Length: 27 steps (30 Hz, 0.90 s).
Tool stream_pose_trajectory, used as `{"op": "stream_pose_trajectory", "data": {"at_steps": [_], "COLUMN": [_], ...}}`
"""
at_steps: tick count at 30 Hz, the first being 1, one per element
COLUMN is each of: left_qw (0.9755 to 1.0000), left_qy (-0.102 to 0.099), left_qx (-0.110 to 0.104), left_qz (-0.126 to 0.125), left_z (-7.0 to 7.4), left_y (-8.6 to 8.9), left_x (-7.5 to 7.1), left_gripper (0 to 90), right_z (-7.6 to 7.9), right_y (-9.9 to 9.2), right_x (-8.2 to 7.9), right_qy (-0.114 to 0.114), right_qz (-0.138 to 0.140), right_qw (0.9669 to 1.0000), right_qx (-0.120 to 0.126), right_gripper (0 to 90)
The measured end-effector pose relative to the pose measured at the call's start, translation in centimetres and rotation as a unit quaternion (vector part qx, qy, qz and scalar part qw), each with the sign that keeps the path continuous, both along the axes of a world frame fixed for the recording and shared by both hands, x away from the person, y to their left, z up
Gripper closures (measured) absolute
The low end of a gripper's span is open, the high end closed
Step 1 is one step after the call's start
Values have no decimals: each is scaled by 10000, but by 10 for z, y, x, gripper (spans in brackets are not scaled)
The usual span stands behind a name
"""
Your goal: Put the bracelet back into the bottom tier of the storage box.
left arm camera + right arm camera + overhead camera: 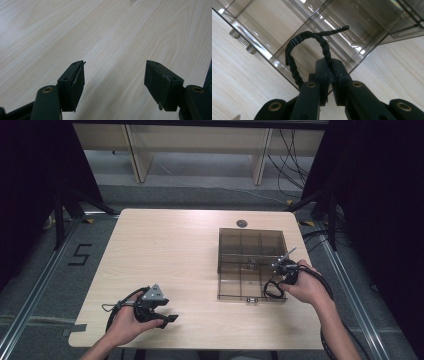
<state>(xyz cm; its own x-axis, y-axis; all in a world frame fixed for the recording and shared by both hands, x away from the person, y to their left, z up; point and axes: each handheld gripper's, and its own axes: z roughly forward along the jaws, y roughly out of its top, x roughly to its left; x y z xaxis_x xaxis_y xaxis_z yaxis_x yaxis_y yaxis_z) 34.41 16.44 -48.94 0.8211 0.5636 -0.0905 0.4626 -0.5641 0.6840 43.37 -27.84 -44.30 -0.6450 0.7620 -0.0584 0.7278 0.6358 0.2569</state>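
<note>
Your right gripper (329,72) has its jaws pinched tight on a black twisted hair tie (298,53), which loops up and to the left in the right gripper view, its loose end pointing to the upper right. In the high view it hangs over the lower right compartments of the smoky clear organizer box (227,265), at the right of centre of the frame. So the pick-up looks done; what is left, by my reading, is lowering the tie into a compartment and letting go. It is not yet resting on the box floor, as far as can be told. Your left gripper (113,83), at the lower left, idles just above the bare bench (75,30) with its jaws spread wide and nothing between them.
</note>
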Motion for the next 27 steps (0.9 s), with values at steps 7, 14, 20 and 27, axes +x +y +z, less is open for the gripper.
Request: {"op": "stream_pose_trajectory", "data": {"at_steps": [7,14,20,27], "left_qw": [10000,10000,10000,10000], "left_qy": [13,9,15,16], "left_qx": [-32,8,12,32], "left_qz": [27,-3,4,-16], "left_z": [-1,0,0,0], "left_y": [-1,0,-1,0], "left_x": [0,0,0,0], "left_gripper": [323,323,323,324], "right_z": [-5,-8,-12,-15], "right_y": [4,5,7,8], "right_x": [1,1,2,3], "right_qy": [-8,56,88,134], "right_qz": [176,203,212,247], "right_qw": [9998,9997,9996,9993], "right_qx": [-69,-110,-180,-261], "right_gripper": [847,848,847,847]}}
